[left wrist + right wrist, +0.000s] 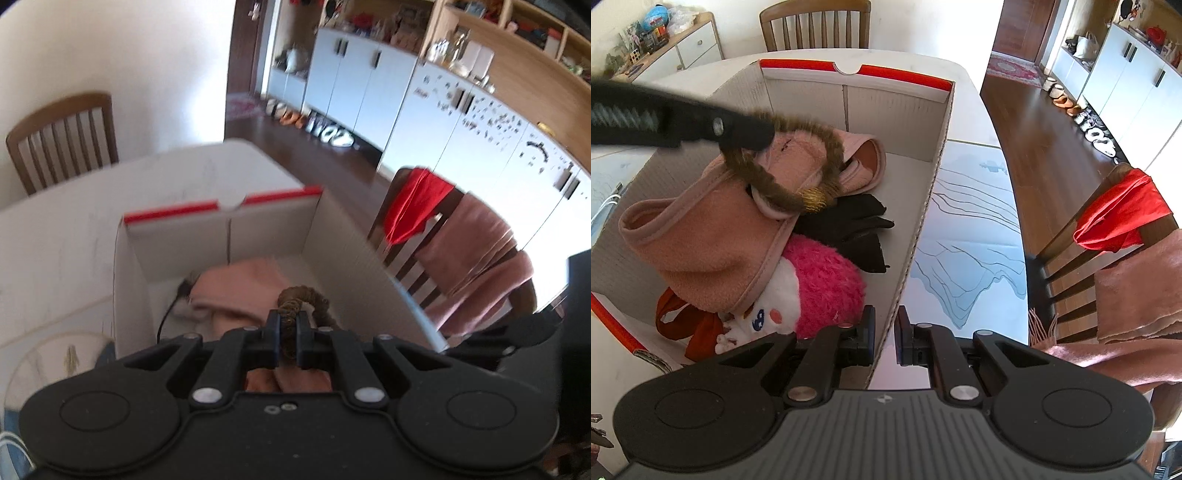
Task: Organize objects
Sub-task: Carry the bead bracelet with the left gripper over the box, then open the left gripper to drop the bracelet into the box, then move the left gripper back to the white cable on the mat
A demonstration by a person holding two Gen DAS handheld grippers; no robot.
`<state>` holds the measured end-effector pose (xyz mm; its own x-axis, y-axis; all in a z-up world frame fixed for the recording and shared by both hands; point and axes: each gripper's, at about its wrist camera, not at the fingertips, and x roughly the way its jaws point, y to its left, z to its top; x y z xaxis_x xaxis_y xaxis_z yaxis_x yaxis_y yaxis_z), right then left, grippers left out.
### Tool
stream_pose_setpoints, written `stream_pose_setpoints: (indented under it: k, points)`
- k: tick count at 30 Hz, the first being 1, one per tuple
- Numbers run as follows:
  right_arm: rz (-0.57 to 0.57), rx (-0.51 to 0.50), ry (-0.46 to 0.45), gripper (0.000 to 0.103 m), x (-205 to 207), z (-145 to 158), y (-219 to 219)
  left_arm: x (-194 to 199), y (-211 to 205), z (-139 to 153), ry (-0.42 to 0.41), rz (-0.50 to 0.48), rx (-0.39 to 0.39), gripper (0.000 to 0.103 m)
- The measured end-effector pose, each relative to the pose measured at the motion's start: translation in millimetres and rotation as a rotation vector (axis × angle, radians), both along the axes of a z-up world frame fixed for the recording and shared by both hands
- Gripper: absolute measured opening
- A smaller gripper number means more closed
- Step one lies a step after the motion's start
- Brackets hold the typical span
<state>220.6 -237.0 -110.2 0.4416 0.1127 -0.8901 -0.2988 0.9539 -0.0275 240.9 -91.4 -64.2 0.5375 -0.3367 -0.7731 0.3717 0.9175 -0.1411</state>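
Observation:
My left gripper (288, 325) is shut on a brown furry hair ring (301, 297) and holds it over the open white cardboard box (221, 208) with a red rim. In the right wrist view the left gripper (750, 134) reaches in from the left, and the ring (786, 184) hangs just above a pink fleece garment (713, 240) in the box (897, 75). Black gloves (857, 225), a pink plush toy (823, 284) and an orange strap (698, 328) also lie inside. My right gripper (885, 332) is shut on the box's right wall.
The box stands on a white table (74, 221) with a pale blue mountain-print mat (967, 229) to its right. A chair (1067, 273) draped with a red cloth (1119, 218) and a pink scarf (1137, 295) stands at the right edge. Another chair (62, 140) is behind.

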Motion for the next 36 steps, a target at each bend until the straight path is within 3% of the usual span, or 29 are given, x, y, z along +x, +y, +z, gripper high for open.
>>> stream_pose_setpoints:
  k: [8, 14, 27, 36]
  points:
    - [-0.005, -0.002, 0.000, 0.009, -0.1, 0.1, 0.6, 0.5, 6.2, -13.5, 0.028, -0.004, 0.035, 0.010]
    - [-0.006, -0.004, -0.002, 0.009, -0.7, 0.2, 1.4, -4.9, 7.8, -10.6, 0.024, -0.008, 0.034, 0.020]
    - [-0.011, -0.009, -0.011, 0.009, -5.6, 7.2, 1.7, -24.6, 14.8, 2.0, -0.009, -0.005, 0.009, 0.053]
    - [-0.016, -0.016, -0.010, 0.009, -11.9, 14.0, 2.9, -44.1, 41.2, 18.5, -0.052, 0.053, -0.021, 0.056]
